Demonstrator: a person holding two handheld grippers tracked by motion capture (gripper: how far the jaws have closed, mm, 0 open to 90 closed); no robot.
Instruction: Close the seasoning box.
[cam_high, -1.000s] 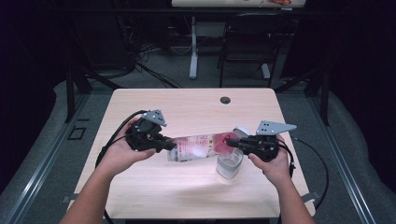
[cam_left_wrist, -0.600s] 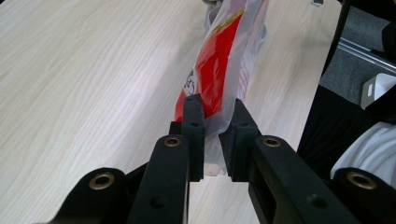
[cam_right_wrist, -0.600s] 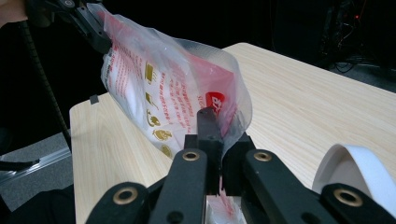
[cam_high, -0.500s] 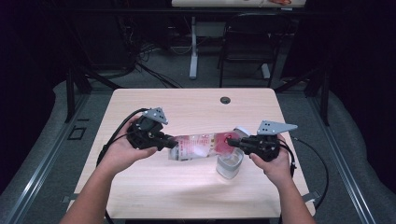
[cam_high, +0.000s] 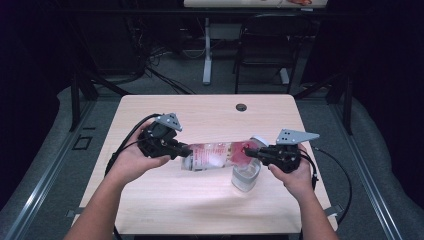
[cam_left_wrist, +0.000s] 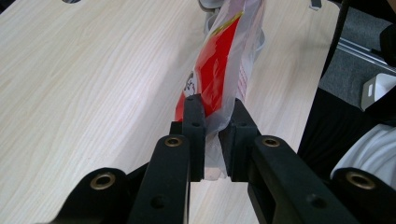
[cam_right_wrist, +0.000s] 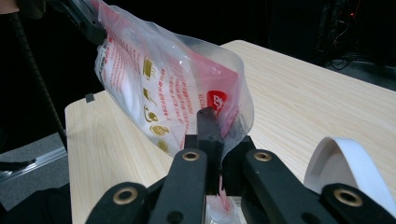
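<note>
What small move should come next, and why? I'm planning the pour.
Probably tip the red-printed clear plastic bag toward the clear plastic cup: both the left claw and right claw pinch its ends, holding it level above the cup.

A pale wood-grain rectangular table (cam_high: 165, 210) with a small dark round grommet hole (cam_high: 241, 107) near its far edge stands on a grey carpeted floor (cam_high: 50, 190). Beyond it are a white metal table leg (cam_high: 206, 47), a black metal-framed chair (cam_high: 265, 55) and a tangle of black cables on the floor (cam_high: 150, 60). The surroundings are dark; light falls mainly on the tabletop.
</note>
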